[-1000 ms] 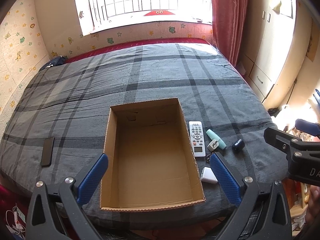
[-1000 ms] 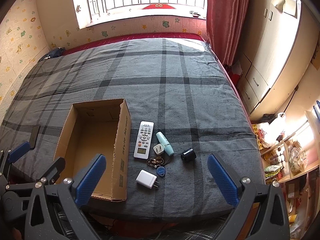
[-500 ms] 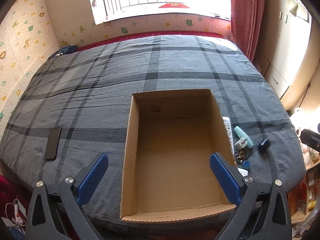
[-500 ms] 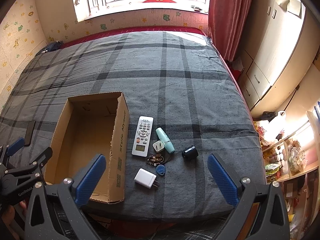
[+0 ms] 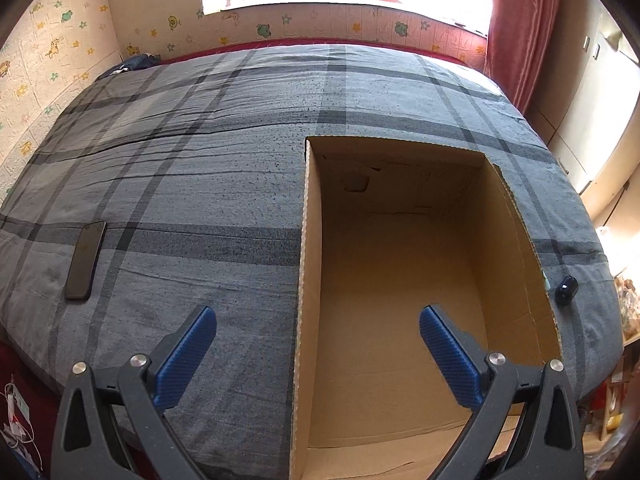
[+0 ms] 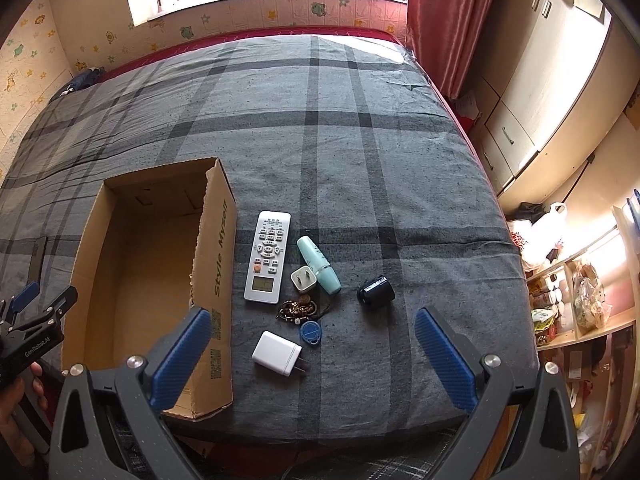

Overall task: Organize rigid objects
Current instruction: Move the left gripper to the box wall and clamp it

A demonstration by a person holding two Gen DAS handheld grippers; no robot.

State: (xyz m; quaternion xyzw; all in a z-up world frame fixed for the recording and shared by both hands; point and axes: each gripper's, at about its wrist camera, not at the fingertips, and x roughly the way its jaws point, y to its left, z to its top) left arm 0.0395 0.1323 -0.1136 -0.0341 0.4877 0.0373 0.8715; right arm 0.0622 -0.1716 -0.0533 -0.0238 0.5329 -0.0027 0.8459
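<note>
— Where does the left wrist view look from?
— From the near edge of the bed [image 5: 224,168], facing the window, close above the open box [image 5: 400,288].
— And the right wrist view?
— Same direction, further right and higher, over the remote [image 6: 267,257]. Both share the box [image 6: 144,264] and bed [image 6: 360,140].

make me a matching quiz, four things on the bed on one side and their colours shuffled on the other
Things:
1. remote control
2. phone
3. tube-shaped bottle
4. key fob

Colours:
A. blue
B. pale green
C. black
D. white and grey

Pairs: 1-D, 2-C, 3-B, 4-A
</note>
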